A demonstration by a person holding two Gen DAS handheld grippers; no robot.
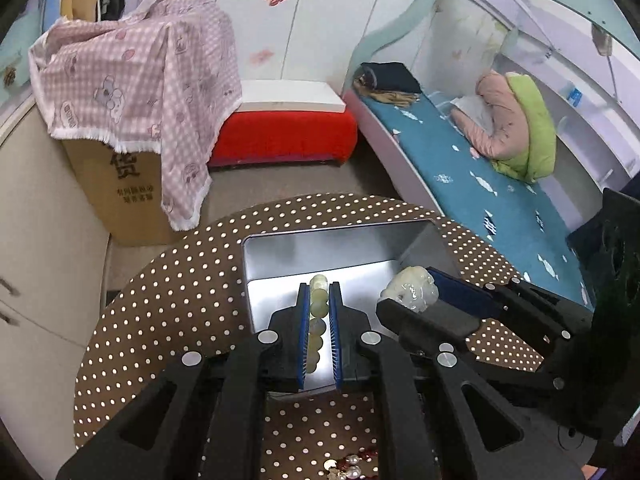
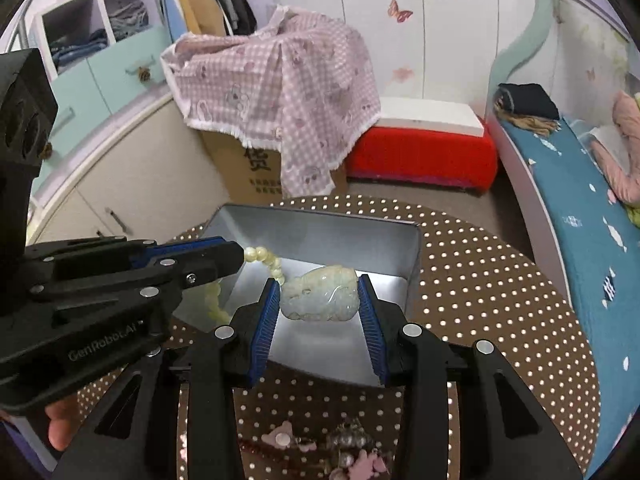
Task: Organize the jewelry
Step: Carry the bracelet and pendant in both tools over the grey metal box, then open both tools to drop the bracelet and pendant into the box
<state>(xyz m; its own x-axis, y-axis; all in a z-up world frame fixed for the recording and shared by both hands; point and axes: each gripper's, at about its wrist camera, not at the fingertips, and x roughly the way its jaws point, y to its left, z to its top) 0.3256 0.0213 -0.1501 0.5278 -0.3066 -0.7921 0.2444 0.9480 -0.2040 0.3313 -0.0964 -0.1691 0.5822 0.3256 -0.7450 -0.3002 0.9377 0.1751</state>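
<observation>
A pale green bead necklace (image 1: 317,320) with a carved jade pendant (image 2: 320,299) hangs over an open silver metal box (image 1: 340,252) on the polka-dot table. My left gripper (image 1: 319,292) is shut on the bead strand. My right gripper (image 2: 319,296) is shut on the pendant, holding it above the box's inside. In the left wrist view the pendant (image 1: 412,289) shows at the right gripper's tip. The beads (image 2: 272,266) run from the left gripper to the pendant.
More jewelry lies at the table's near edge: pearls and red beads (image 1: 348,466), pink pieces (image 2: 288,440). A cardboard box under a pink checked cloth (image 2: 280,92), a red stool (image 2: 420,152) and a bed (image 1: 480,184) stand beyond the brown dotted table (image 2: 480,300).
</observation>
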